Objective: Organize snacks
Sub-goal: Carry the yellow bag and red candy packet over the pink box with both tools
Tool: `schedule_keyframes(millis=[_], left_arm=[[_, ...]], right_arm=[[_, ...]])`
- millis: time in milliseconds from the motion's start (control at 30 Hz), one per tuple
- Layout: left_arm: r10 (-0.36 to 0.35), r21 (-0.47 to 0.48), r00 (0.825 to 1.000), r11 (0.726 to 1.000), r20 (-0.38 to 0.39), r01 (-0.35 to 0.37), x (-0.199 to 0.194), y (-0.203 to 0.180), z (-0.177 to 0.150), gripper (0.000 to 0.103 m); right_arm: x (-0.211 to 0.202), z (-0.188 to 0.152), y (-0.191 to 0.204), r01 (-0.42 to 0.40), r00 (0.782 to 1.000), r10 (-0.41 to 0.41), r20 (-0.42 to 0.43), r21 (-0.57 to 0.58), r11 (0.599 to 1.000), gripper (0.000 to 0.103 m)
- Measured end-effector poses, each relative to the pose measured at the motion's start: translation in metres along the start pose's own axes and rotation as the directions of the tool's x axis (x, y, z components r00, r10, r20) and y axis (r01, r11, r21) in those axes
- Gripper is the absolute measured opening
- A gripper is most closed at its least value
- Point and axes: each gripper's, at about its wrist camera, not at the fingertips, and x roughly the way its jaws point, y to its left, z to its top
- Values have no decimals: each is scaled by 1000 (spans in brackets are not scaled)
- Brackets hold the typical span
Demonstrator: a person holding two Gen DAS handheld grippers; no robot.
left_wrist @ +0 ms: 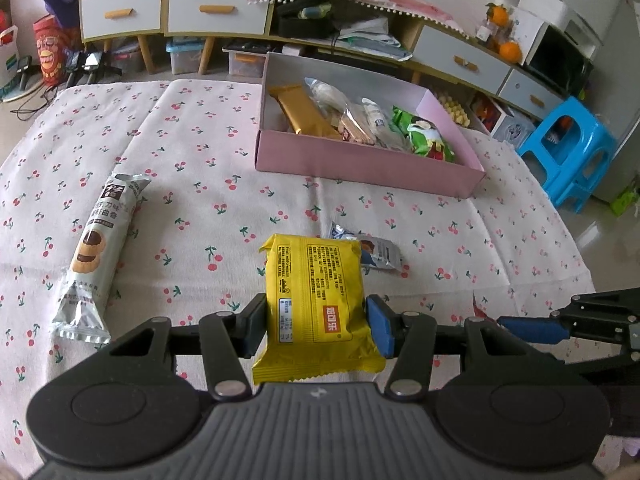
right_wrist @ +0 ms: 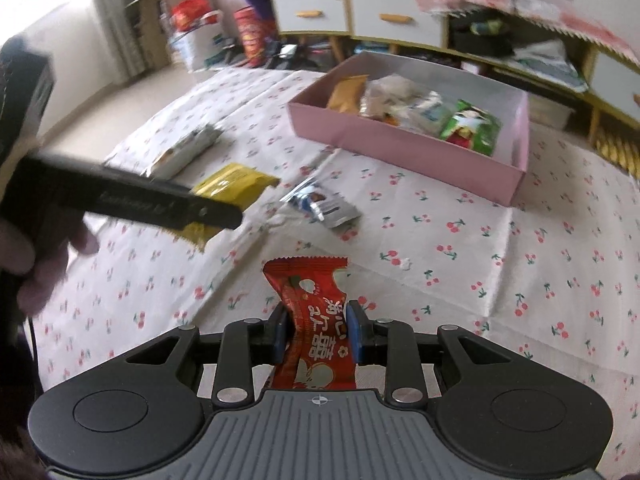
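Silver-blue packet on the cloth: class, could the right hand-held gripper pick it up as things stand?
Probably not yet: the path looks free, but the right hand-held gripper is shut on a red packet; the silver-blue packet lies uncovered.

Soft daylight, fisheye-bent edges, right view blurred

Cherry-print tablecloth (left_wrist: 208, 152), blue plastic stool (left_wrist: 568, 156), oranges (left_wrist: 509, 50), white drawer cabinet (left_wrist: 216, 14)

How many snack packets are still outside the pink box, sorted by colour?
Yellow: 1, yellow packet held in the left hand-held gripper
Red: 1, red packet held in the right hand-held gripper
Grey: 1, cookie roll
Blue-silver: 1, small packet
Total: 4
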Motion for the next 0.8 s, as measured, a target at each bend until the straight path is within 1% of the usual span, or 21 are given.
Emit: schedule_keyframes(millis=[300, 467, 633, 733, 800], left_arm=[[-16, -43, 1000, 999, -1, 16, -2, 5, 13, 49], [-29, -88, 1000, 996, 12, 30, -4, 9, 23, 49], [-51, -139, 998, 989, 36, 56, -4, 12, 37, 49], [-67, -180, 996, 981, 53, 76, -2, 14, 45, 49], [-76, -193, 994, 977, 77, 89, -1, 14, 51, 49]], right_arm=[[-1, 22, -11, 23, 999, -26, 22, 134, 991, 27], [-2, 35, -17, 26, 998, -36, 43, 210, 977, 27], [-3, 50, -27, 31, 995, -57, 78, 303, 952, 27], [-3, 58, -36, 28, 992, -72, 104, 375, 927, 27], [-3, 63, -43, 9, 988, -72, 136, 417, 909, 27]])
